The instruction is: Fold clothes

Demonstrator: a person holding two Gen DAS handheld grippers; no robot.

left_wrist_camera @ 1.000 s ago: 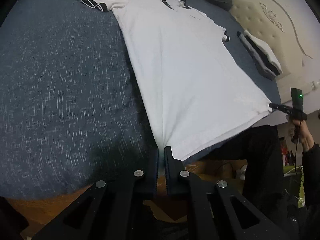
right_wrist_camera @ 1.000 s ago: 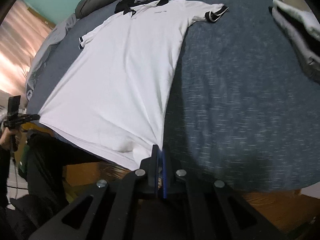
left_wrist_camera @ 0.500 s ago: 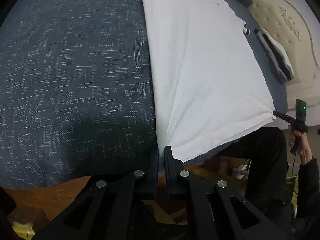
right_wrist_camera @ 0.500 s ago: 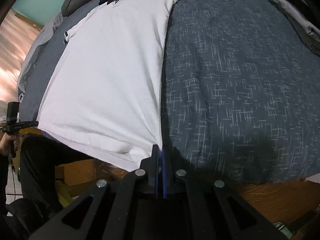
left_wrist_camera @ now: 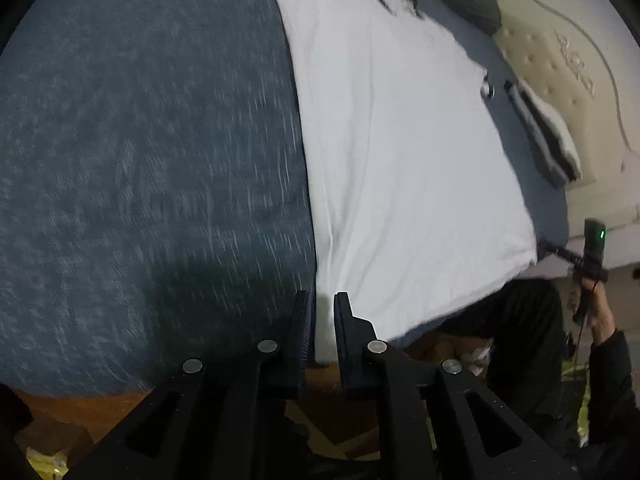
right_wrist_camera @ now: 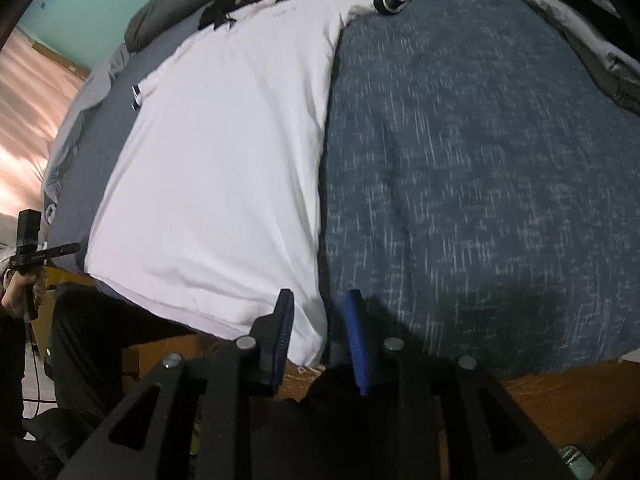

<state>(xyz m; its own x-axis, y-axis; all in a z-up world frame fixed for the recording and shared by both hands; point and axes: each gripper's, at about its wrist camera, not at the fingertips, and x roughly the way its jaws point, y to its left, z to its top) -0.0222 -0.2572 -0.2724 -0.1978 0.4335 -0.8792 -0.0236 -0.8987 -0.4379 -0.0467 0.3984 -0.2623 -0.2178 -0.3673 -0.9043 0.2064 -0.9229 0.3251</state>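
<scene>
A dark blue bedspread (left_wrist_camera: pixel 140 160) covers a wide bed. On it a white polo shirt (left_wrist_camera: pixel 400 152) lies flat and spread out, collar far, hem hanging at the near edge. A folded grey-and-black garment (left_wrist_camera: pixel 548 140) sits off to one side. Half a second ago both tongs were clamped on the hem corners, pulling the cloth taut. Now the right gripper (right_wrist_camera: pixel 318 320) has parted wide, its corner lying loose between the fingers, and the left gripper (left_wrist_camera: pixel 322 312) has opened slightly around its corner. The smoothing seems finished; the shirt appears ready for folding.
</scene>
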